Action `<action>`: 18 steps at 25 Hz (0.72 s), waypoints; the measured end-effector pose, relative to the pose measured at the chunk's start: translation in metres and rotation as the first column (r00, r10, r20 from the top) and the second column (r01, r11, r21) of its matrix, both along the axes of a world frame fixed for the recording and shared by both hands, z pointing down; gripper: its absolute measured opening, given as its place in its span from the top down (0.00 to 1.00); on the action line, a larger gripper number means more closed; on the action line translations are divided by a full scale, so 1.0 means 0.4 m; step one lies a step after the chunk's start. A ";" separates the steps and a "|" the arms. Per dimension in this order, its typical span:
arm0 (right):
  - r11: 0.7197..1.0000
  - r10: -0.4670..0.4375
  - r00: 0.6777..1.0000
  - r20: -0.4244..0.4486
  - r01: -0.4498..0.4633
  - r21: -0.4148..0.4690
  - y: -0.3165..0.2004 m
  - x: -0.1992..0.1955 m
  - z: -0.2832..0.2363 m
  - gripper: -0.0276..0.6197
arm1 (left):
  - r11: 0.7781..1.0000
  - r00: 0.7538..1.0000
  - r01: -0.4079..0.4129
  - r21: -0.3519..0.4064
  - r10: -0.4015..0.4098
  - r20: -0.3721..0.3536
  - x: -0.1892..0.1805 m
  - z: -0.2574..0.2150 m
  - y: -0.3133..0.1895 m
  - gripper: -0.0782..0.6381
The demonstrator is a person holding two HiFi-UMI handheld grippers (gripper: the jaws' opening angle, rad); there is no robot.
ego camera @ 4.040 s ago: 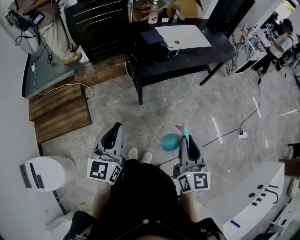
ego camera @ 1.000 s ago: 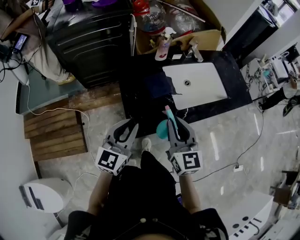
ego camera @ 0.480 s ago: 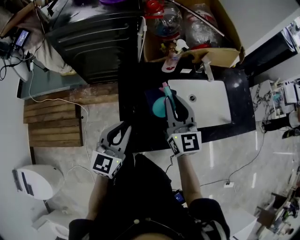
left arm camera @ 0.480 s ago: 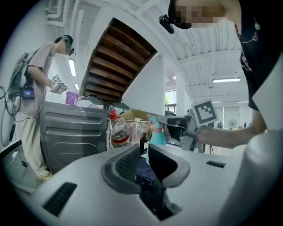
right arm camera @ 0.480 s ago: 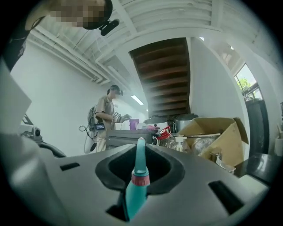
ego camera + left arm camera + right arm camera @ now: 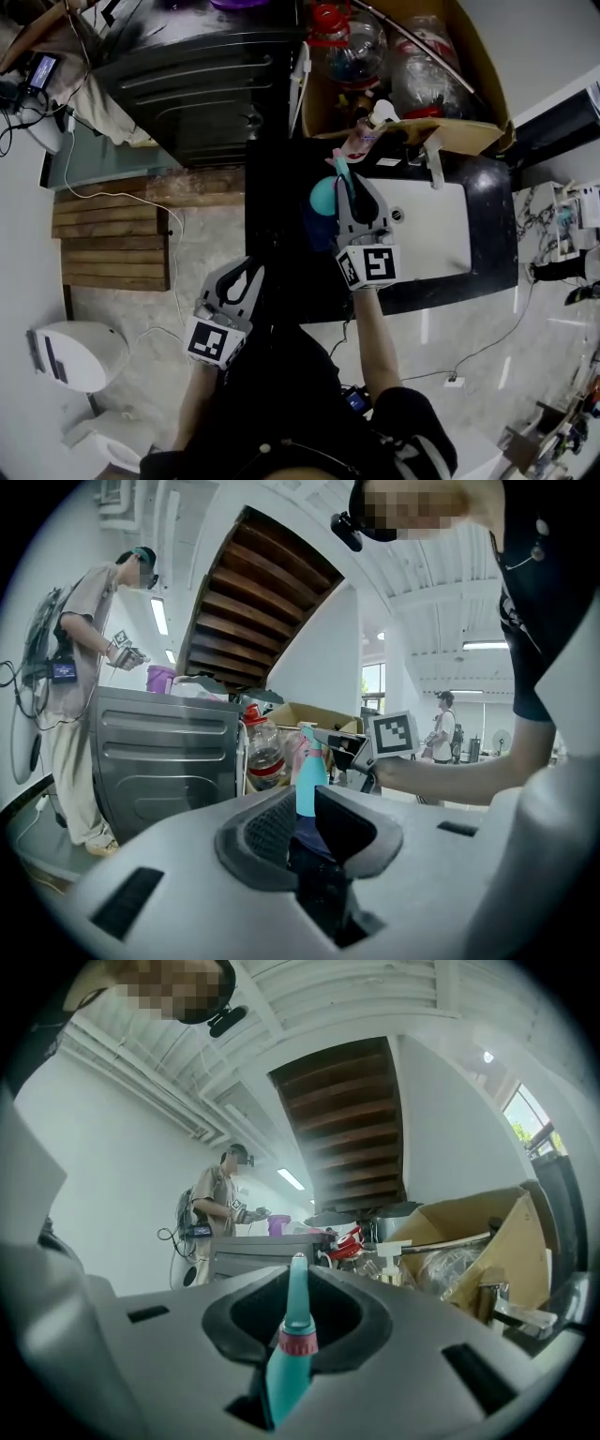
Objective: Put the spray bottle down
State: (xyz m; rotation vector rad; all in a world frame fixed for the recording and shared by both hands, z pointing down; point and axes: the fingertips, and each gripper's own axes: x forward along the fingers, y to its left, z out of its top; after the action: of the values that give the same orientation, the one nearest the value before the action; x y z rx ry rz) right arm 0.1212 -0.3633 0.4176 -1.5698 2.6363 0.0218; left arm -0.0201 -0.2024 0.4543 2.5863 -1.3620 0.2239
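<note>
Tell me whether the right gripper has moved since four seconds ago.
Yes. The right gripper, holding the bottle, went from over the floor to over the counter, beside the sink.

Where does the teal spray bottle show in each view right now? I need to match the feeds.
Head view: spray bottle at upper centre, held in the right gripper over the dark counter.
Left gripper view: spray bottle at centre, upright, seen beyond the left gripper.
Right gripper view: spray bottle at bottom centre, clamped between the jaws, nozzle up.
Shared landmark: the cardboard box behind the counter.
</note>
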 end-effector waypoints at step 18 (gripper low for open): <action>1.000 -0.012 1.000 -0.004 0.012 -0.028 -0.211 -0.083 0.128 0.86 | 0.989 0.992 0.122 -0.086 -0.121 0.018 -0.121 0.054 -0.018 0.80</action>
State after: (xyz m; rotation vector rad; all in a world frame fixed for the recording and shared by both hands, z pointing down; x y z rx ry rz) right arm 0.0879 -0.4478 0.4688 -1.5641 2.6606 -0.0129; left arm -0.0686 -0.2094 0.4758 2.4251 -1.4745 0.2738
